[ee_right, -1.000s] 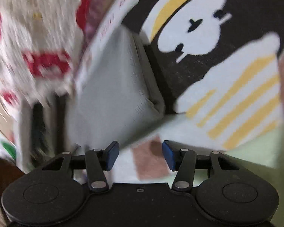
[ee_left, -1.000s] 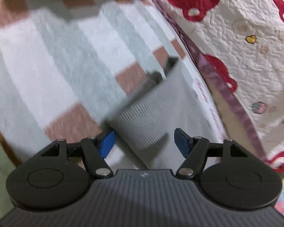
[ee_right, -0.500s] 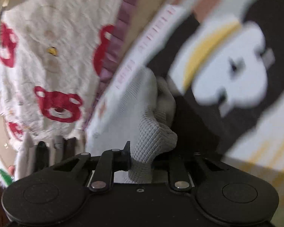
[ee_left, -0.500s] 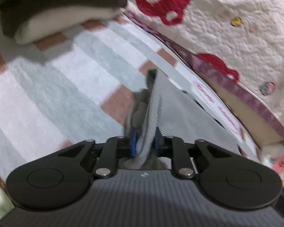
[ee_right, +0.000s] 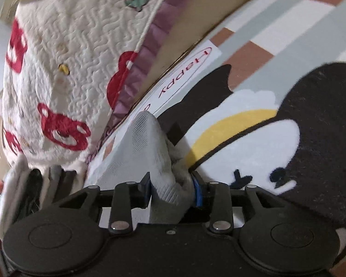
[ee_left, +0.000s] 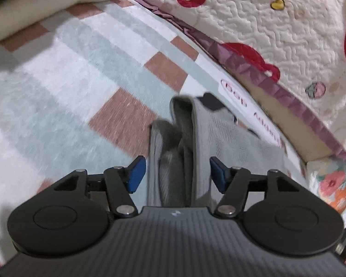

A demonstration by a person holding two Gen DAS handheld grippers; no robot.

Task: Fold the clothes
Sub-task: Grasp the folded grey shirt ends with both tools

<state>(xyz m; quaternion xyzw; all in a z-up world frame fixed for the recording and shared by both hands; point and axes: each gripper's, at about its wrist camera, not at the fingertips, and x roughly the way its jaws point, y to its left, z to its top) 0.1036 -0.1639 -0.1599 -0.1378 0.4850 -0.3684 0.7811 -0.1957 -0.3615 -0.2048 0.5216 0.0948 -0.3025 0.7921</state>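
Your left gripper (ee_left: 175,173), clamped on the grey garment (ee_left: 219,136) half a second ago, is opening and no longer presses it. Your right gripper (ee_right: 170,190) is opening too, pads still touching the bunched fabric. The garment lies folded on the checked blanket (ee_left: 57,106); this fold looks complete.

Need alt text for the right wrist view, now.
Right gripper, jaws opening, with a bunched grey garment between its blue pads, above a checked blanket with a black, white and yellow cartoon figure. A white quilt with red bears lies left.
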